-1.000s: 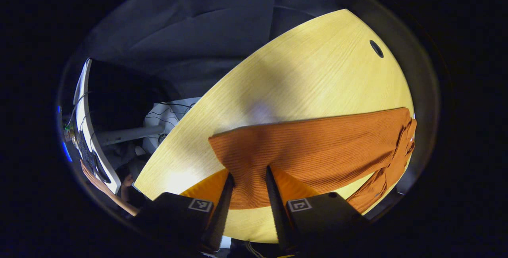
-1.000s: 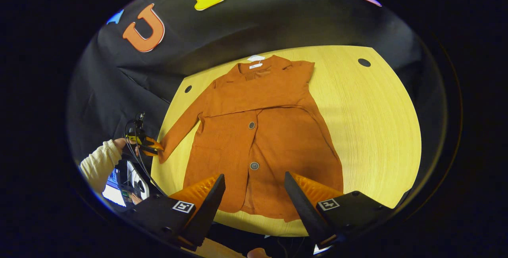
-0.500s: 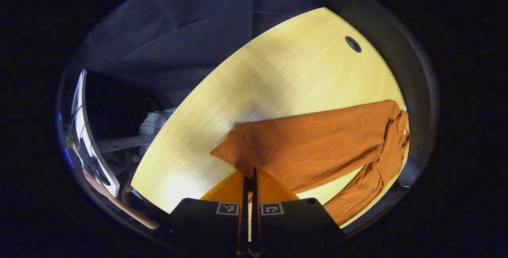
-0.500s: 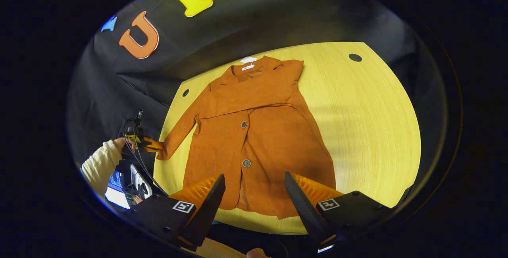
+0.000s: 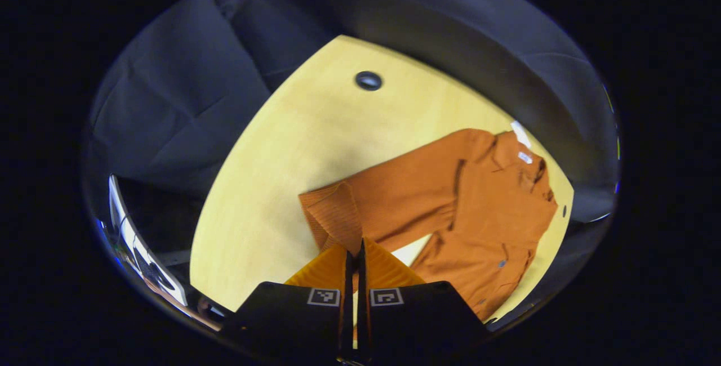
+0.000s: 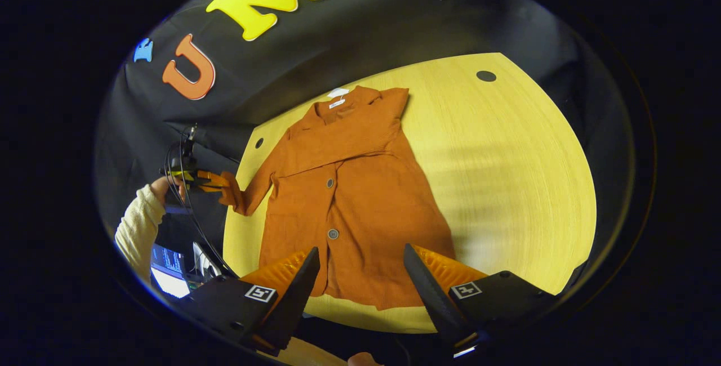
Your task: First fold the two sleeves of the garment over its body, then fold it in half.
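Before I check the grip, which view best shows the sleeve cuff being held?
The left gripper view: the left claw is shut on the sleeve cuff close up. The right gripper view shows that cuff small and far off, lifted off the table at its edge.

The cuff [image 5: 332, 225] edge is hidden between the left hand-held gripper [image 5: 354, 253] fingers.

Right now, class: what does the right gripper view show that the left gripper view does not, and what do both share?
Right gripper view alone: the right gripper open above the hem, the coat's two buttons and the person's sleeve behind the left gripper.

Left gripper view alone: the left gripper's closed fingers pinching the cuff up close.

Both: the orange coat on the yellow table.
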### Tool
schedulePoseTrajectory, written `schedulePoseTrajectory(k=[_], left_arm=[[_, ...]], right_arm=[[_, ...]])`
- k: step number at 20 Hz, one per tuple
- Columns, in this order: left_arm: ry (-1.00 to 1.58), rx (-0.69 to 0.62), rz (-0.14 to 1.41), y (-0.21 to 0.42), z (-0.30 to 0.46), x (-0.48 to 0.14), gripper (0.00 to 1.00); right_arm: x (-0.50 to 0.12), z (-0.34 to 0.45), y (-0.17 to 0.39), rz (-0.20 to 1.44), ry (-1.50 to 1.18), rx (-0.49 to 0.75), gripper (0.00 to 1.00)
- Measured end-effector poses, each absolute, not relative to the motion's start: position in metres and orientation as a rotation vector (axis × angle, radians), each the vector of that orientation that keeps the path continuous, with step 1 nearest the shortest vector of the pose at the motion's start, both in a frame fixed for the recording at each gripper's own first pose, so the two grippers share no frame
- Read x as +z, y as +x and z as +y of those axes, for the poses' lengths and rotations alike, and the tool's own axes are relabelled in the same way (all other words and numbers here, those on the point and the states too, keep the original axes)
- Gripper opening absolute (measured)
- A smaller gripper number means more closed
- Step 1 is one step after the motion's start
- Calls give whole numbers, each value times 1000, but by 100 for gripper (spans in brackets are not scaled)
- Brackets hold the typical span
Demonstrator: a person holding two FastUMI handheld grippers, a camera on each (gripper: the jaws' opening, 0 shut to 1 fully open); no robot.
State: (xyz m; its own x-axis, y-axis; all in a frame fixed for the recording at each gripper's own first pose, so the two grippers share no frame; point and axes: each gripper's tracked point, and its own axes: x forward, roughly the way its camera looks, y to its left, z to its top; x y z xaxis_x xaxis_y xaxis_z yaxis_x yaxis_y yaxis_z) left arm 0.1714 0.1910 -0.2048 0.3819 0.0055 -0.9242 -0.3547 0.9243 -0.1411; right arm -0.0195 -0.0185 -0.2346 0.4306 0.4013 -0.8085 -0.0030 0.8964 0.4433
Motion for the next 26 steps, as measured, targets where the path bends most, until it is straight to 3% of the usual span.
schedulePoseTrajectory(k=[3,9,10,15,17,19,21,26], left_arm=[[-252,165,1161,207,129,-191,6],[-164,19,1167,274,-19,-184,6],[-154,-5,1163,286,-45,-183,6],[-122,-116,1186,335,-173,-183,5],[-107,-140,1196,354,-215,-182,6],[-112,-187,1198,373,-263,-180,6],[-85,-200,1218,389,-295,-181,6],[-54,-213,1243,410,-344,-180,6]], right_arm=[[-236,-43,-15,1101,428,243,96],[-243,-97,-13,1100,459,196,96],[-245,-106,-12,1101,462,186,93],[-257,-144,-17,1130,497,144,96],[-264,-161,-18,1142,483,121,93],[-271,-177,-21,1153,468,96,96],[-278,-182,-25,1171,479,88,93],[-297,-200,-42,1209,472,57,96]])
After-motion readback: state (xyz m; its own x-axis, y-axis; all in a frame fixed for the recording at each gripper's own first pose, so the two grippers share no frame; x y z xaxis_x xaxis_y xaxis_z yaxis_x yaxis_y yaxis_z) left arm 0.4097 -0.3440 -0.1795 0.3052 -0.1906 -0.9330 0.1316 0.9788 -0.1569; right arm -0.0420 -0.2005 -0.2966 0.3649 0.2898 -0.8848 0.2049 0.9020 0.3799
